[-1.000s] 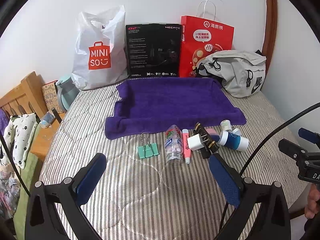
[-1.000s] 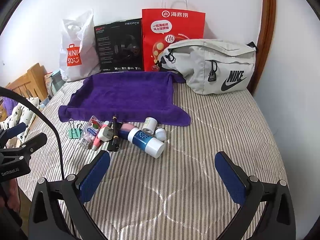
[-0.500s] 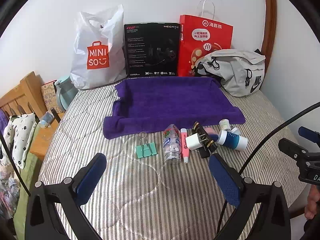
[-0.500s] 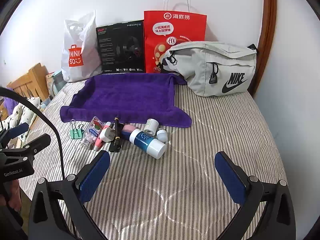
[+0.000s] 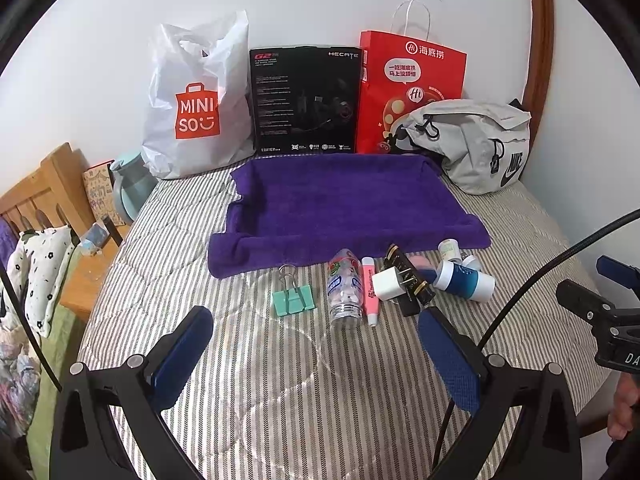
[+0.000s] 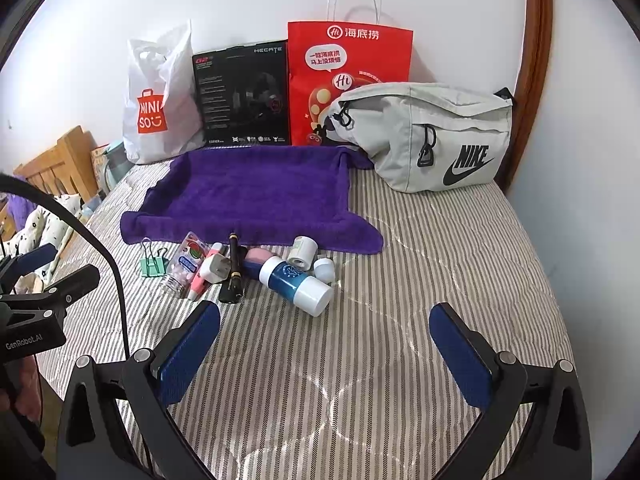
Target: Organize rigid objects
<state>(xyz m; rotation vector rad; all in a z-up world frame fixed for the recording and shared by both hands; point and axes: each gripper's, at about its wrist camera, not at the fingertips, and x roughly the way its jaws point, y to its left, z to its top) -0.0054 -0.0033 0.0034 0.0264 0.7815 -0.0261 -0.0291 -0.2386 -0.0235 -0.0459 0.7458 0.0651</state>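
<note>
Both grippers, left gripper [image 5: 316, 344] and right gripper [image 6: 324, 340], hang spread and empty; the blue bottle [image 6: 296, 282] may roll on the soft bed [image 6: 420, 260] if nudged.

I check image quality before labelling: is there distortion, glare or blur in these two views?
Left wrist view: strong fisheye bending, dark round corners; the purple towel and green binder clip look sharp. Right wrist view: same bending, curved door frame; even soft light, no strong glare, weak shadows under the blue-and-white bottle.

Bright, even indoor light, soft shadows; sharp centre, heavy fisheye bending at edges.
</note>
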